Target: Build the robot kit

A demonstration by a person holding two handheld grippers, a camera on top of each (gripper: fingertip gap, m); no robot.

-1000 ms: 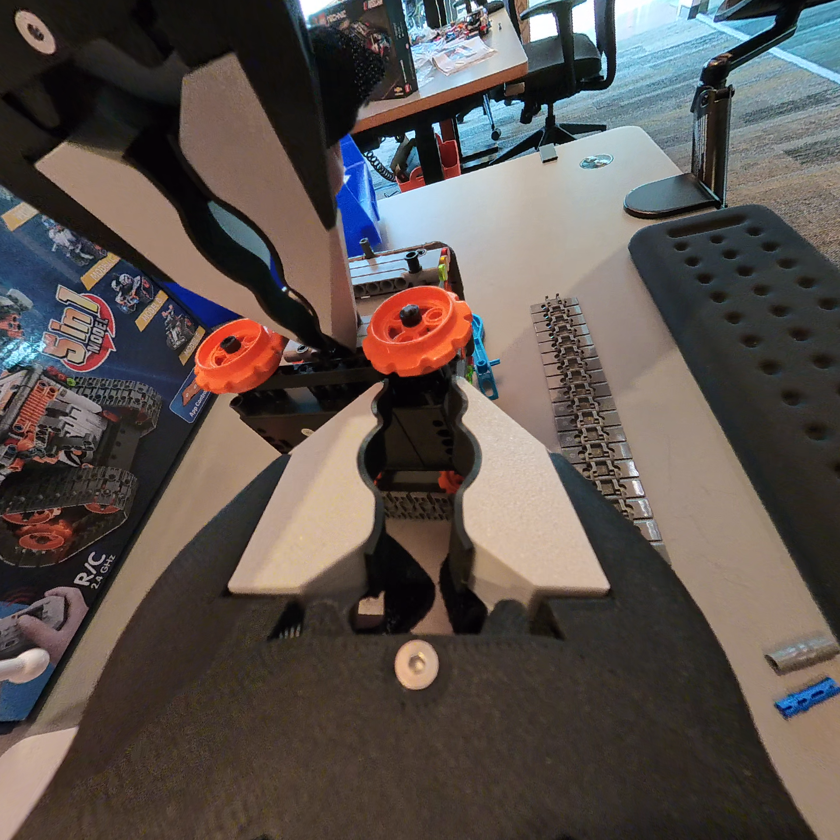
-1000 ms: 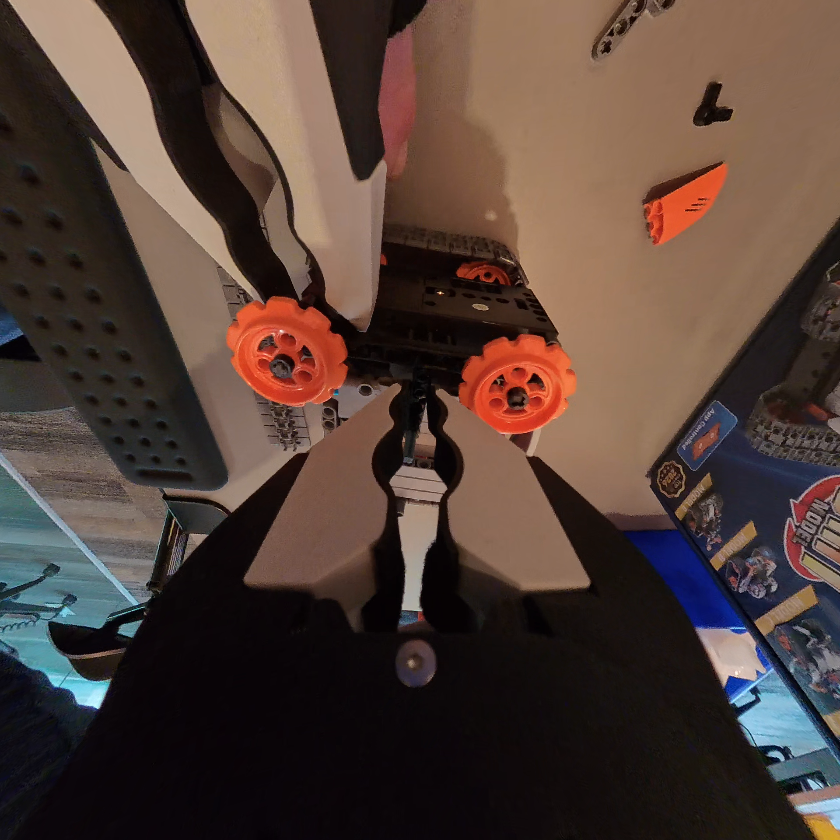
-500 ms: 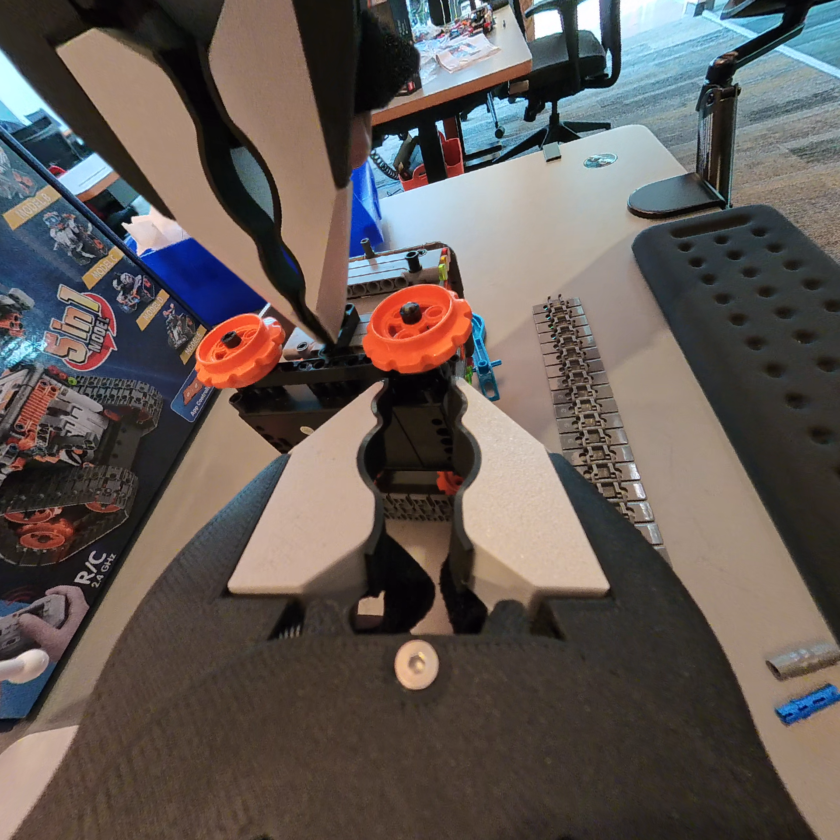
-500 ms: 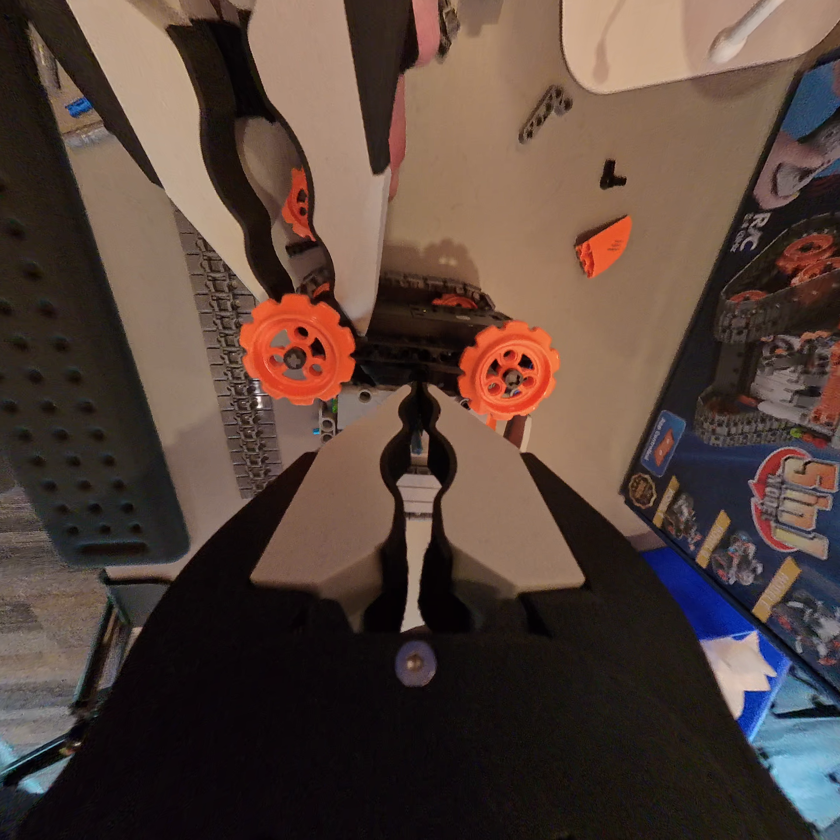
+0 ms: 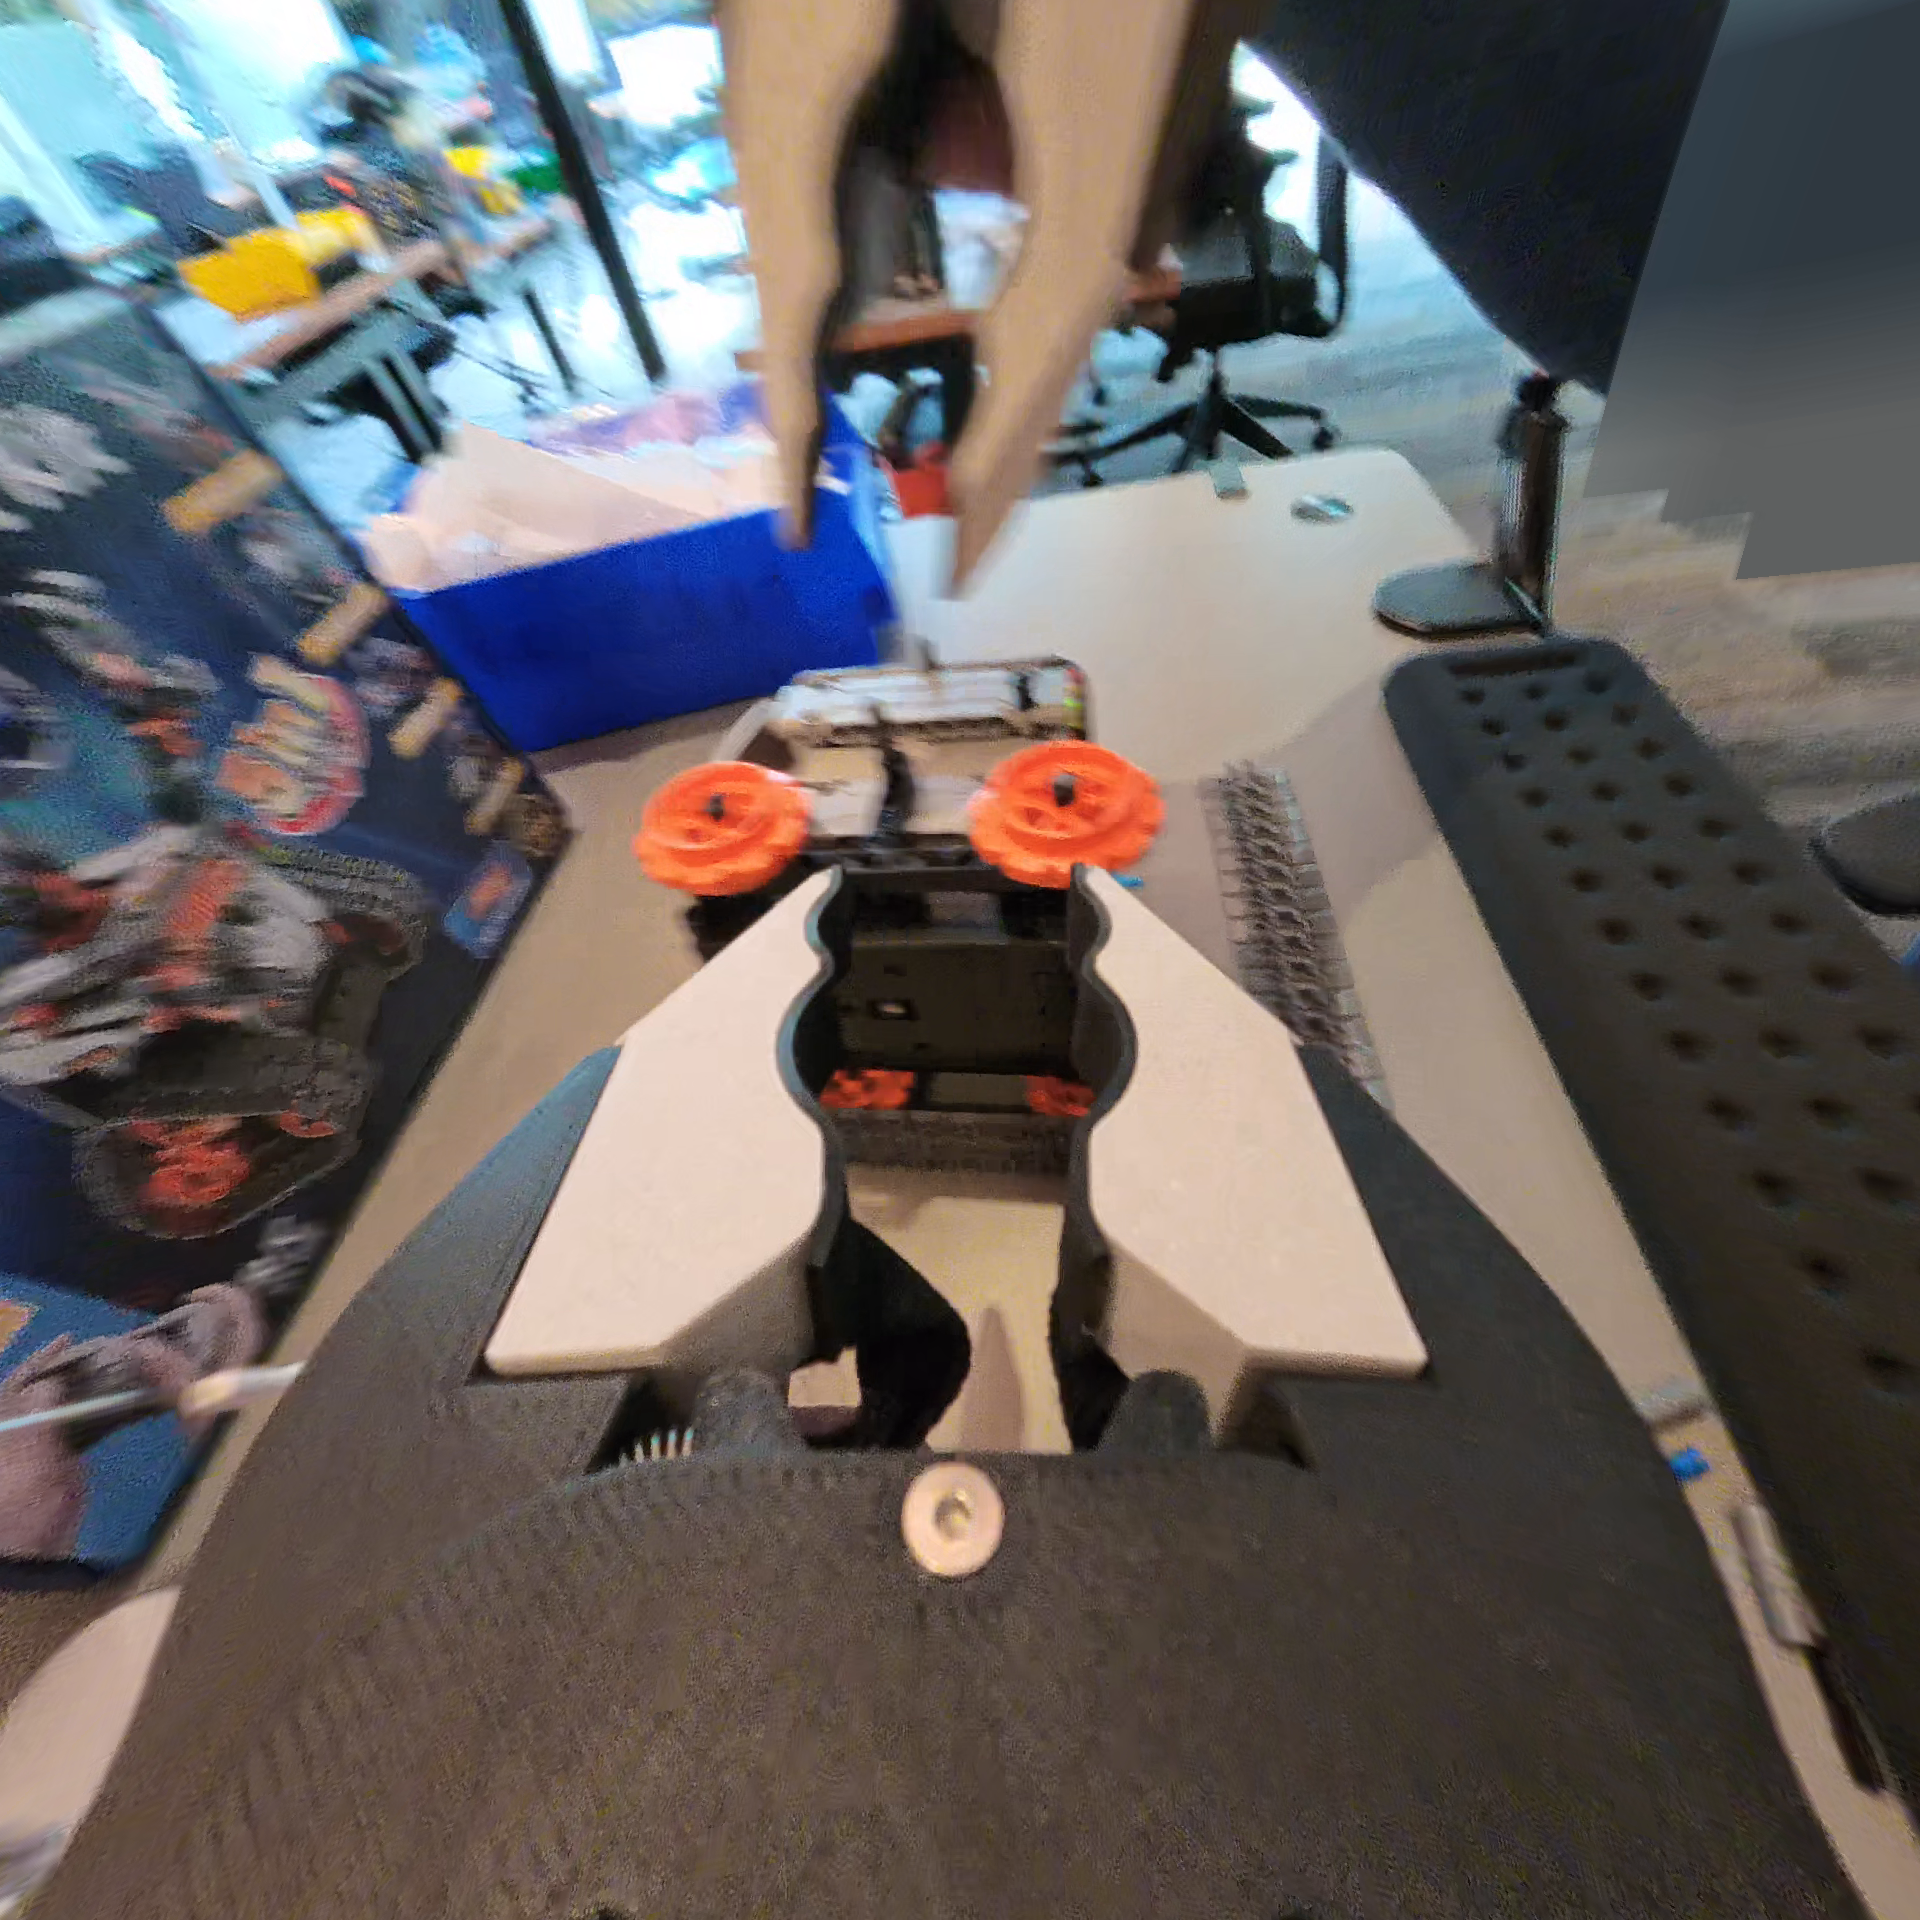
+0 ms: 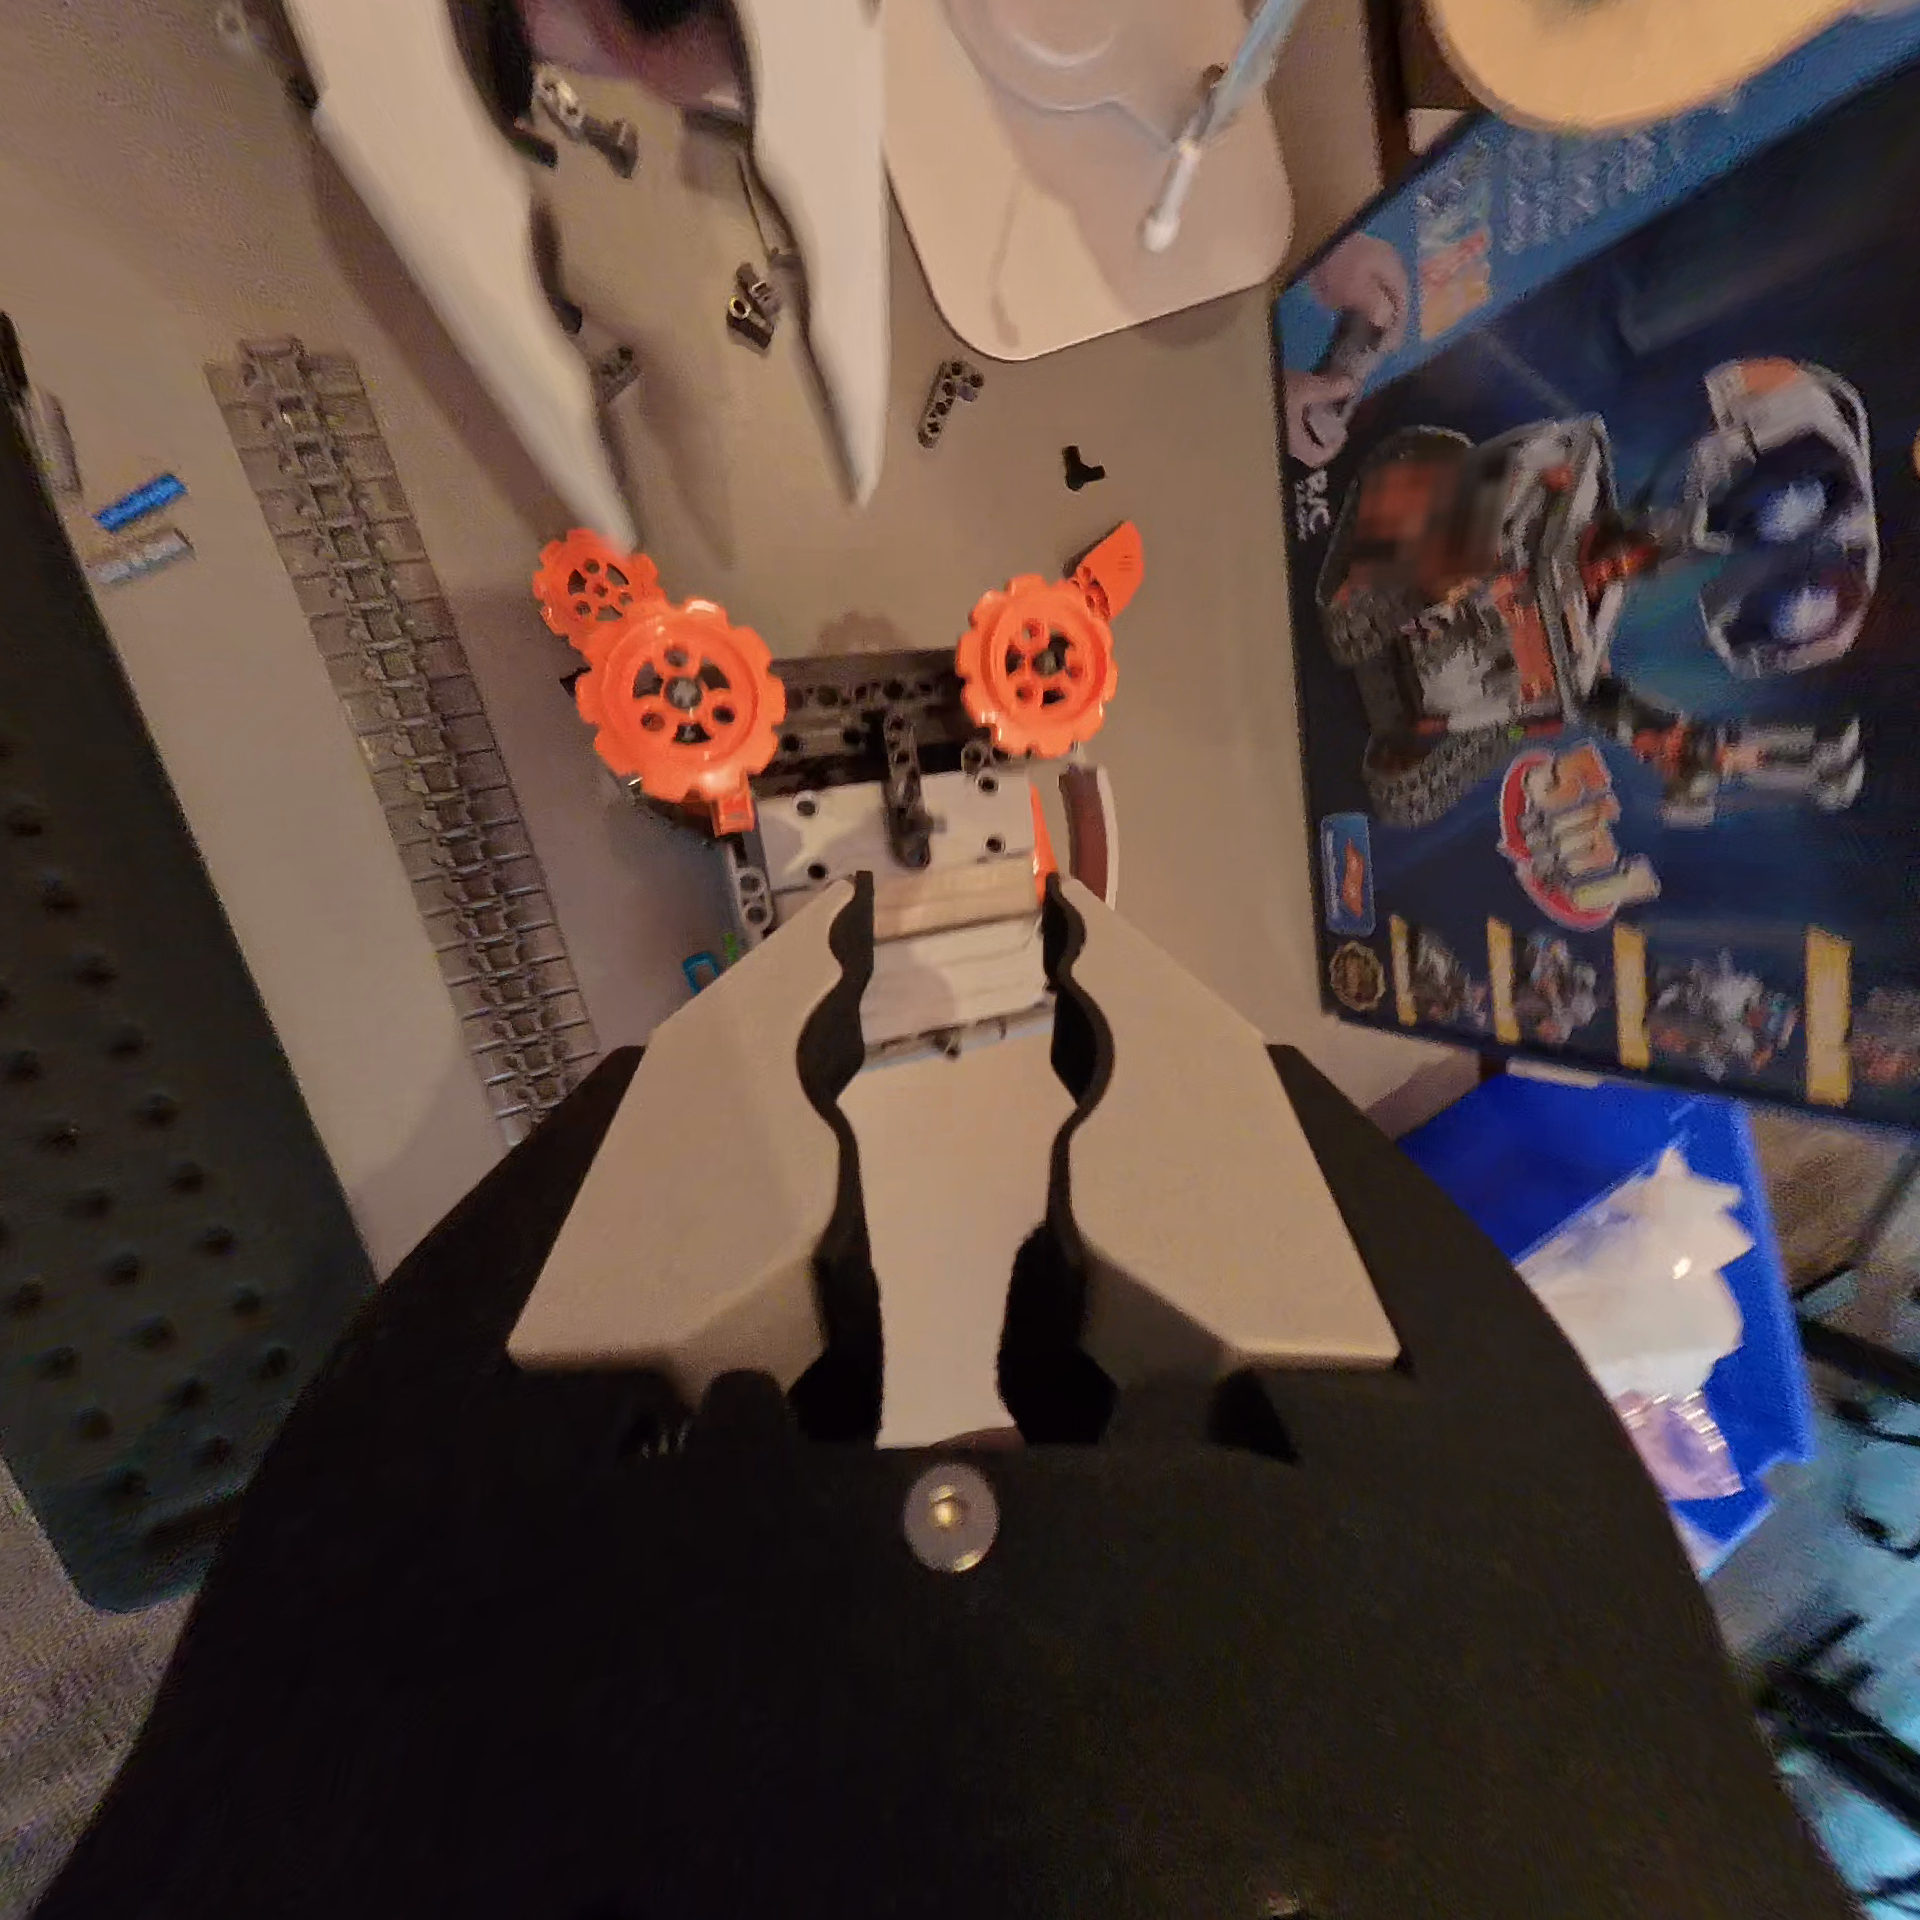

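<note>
A brick-built vehicle chassis (image 5: 951, 987) with two big orange sprocket wheels (image 5: 1065, 810) stands on the beige table. My left gripper (image 5: 956, 883) is open, its jaws spread a little wider than the black body seen between them. The right wrist view shows the left gripper (image 6: 738, 504) held off the model (image 6: 862, 696), near a smaller orange gear (image 6: 592, 582). My right gripper (image 6: 954, 883) is open and empty above the model's grey-white end. In the left wrist view the right gripper (image 5: 883, 556) hangs raised beyond the model, fingers apart.
A grey track strip (image 6: 405, 707) lies beside the model, with a black perforated pad (image 5: 1683, 987) past it. A toy box (image 6: 1610, 623) and a blue bin (image 5: 644, 613) stand on the other side. A white tray (image 6: 1081, 187), an orange wedge (image 6: 1117, 561) and small loose parts lie nearby. There is about 8 centimetres between the tips of the two grippers.
Both grippers have opened and drawn back from the model. The left let go of the black body, the right let go of the thin black piece and rose.
</note>
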